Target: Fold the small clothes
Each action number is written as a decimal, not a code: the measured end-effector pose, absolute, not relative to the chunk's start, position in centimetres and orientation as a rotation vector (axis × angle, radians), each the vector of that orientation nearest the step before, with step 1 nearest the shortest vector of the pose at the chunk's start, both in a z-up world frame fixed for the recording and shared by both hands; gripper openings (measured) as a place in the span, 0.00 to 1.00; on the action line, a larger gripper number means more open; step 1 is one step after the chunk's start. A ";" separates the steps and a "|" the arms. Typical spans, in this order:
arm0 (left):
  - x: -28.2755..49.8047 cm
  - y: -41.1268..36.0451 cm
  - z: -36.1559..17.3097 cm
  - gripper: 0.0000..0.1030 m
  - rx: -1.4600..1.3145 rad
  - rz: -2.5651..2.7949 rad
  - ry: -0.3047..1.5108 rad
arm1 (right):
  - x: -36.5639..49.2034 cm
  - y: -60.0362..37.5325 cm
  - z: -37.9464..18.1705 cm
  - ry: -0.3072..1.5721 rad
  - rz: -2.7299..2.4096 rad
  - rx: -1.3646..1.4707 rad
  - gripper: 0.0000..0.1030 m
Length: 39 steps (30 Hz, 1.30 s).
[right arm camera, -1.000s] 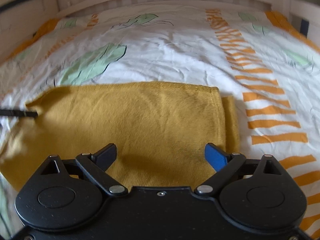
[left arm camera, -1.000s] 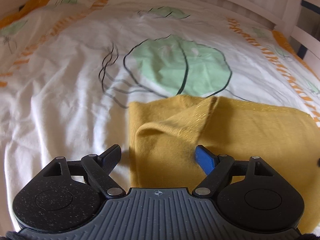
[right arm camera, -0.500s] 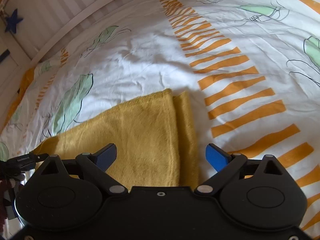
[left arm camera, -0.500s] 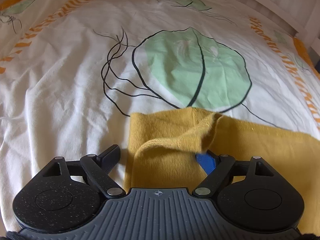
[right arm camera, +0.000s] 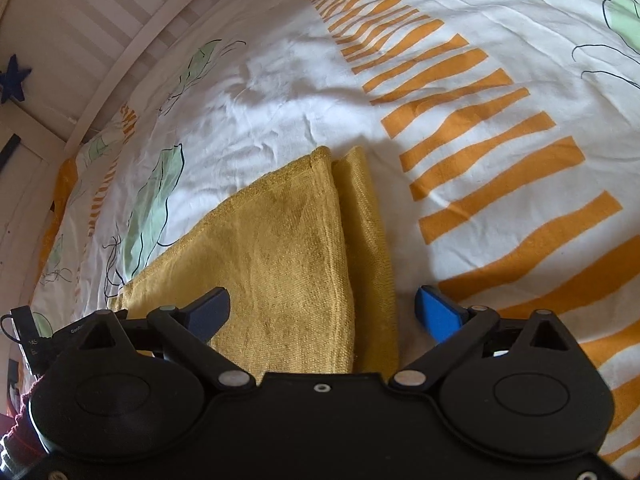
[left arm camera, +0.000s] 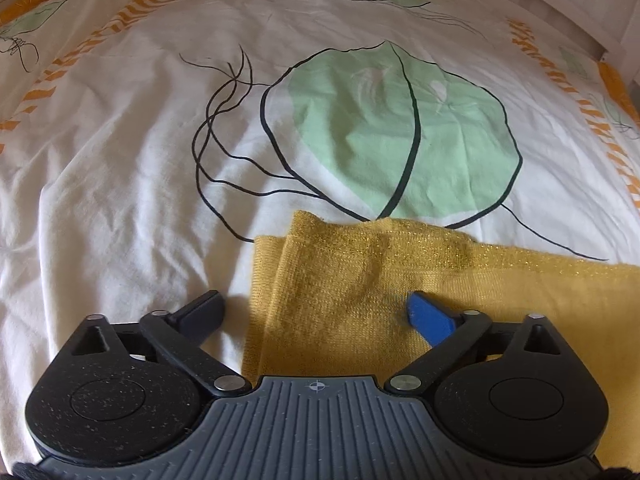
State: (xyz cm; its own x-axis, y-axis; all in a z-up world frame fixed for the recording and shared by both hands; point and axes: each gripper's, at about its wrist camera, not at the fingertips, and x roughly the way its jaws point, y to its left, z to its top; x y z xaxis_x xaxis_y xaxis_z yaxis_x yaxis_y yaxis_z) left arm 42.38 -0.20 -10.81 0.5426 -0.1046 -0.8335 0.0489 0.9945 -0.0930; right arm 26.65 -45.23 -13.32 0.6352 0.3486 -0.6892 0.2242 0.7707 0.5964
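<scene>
Yellow garment (left arm camera: 460, 292) cropped at frame edge

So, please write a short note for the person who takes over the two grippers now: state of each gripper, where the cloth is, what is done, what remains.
Left gripper: open, jaws have just been opening; it holds nothing and straddles the left edge of the mustard-yellow knitted garment.
Right gripper: open, jaws just widened, holding nothing, over the garment's right edge.
The garment lies flat on the white printed bed sheet.
Done: both side edges look folded in, with a narrow layer showing at each.
Left: probably one more fold to make it compact.
</scene>
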 end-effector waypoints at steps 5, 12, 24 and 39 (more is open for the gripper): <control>42.3 -0.4 -10.9 1.00 -0.050 -0.080 0.985 | 26.9 -44.7 -13.5 0.902 0.080 0.683 1.00; 42.2 -0.4 -10.9 1.00 -0.051 -0.086 0.978 | 27.0 -44.5 -13.5 0.892 0.079 0.659 1.00; 41.8 0.0 -10.1 0.99 -0.071 -0.127 1.007 | 26.9 -46.0 -13.5 0.899 0.114 0.735 1.00; 34.3 -7.0 -5.7 0.98 -0.021 -0.318 0.971 | 27.0 -45.4 -13.5 0.931 0.180 0.763 1.00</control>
State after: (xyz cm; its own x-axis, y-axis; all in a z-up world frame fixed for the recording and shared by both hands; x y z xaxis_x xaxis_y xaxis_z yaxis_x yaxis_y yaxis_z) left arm 34.32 -7.00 -5.67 0.5215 -0.2749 -0.8078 0.2562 0.9534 -0.1590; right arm 26.96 -45.43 -13.50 0.6033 0.4522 -0.6569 0.1749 0.7287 0.6622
